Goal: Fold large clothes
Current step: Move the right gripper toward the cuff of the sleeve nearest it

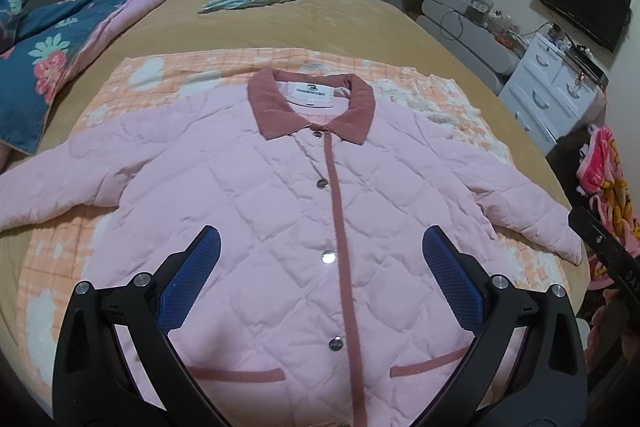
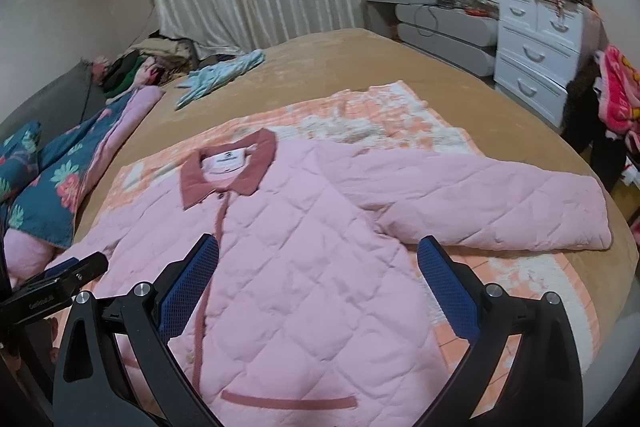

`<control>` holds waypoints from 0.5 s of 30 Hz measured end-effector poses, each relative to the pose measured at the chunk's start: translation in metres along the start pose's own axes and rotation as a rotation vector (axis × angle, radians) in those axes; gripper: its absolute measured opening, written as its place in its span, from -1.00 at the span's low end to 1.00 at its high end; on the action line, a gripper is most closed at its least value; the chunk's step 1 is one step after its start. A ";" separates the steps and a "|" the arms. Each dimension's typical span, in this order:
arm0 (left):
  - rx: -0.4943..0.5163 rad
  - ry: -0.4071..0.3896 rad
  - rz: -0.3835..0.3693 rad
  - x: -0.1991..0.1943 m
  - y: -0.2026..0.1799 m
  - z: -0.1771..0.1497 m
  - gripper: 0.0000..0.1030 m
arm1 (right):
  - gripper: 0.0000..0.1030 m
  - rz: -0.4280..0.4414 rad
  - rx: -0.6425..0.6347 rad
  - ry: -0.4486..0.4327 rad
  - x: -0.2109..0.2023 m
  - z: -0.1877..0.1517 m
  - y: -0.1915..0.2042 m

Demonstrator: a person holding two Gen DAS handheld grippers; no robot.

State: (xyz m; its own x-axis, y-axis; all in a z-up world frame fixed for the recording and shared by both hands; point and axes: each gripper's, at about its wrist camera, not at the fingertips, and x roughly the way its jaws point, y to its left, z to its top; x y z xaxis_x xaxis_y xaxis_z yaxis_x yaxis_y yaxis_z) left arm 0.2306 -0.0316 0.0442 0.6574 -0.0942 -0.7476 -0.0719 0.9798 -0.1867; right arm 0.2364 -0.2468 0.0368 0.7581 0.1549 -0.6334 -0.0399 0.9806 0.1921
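Your pale pink quilted jacket with the dusty-rose corduroy collar (image 1: 320, 195) lies buttoned and face up, sleeves spread, on an orange-and-white checked blanket (image 1: 160, 75) atop the tan bed (image 1: 360, 23). Your left gripper (image 1: 320, 279) and right gripper (image 2: 318, 283) hover above it, blue-padded fingers (image 1: 192, 279) spread wide, grasping nothing.

We see jacket (image 1: 280, 187): matt quilted cloth, shiny metal snaps | collar (image 1: 276, 115): ribbed cloth | left claw (image 1: 320, 283): black plastic, blue textured pads | bed (image 1: 360, 23): soft plush cover
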 end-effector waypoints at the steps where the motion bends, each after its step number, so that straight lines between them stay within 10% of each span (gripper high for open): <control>1: 0.005 0.004 -0.001 0.003 -0.004 0.001 0.84 | 0.92 -0.005 0.009 -0.002 0.001 0.001 -0.005; 15: 0.044 0.059 -0.014 0.049 -0.041 0.011 0.84 | 0.92 -0.097 0.145 -0.022 0.016 0.010 -0.091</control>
State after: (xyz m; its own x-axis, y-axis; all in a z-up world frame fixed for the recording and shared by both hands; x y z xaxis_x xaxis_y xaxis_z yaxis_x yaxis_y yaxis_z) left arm 0.2737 -0.0749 0.0226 0.6129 -0.1172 -0.7814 -0.0285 0.9850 -0.1702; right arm 0.2582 -0.3347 0.0166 0.7678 0.0567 -0.6381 0.1266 0.9630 0.2379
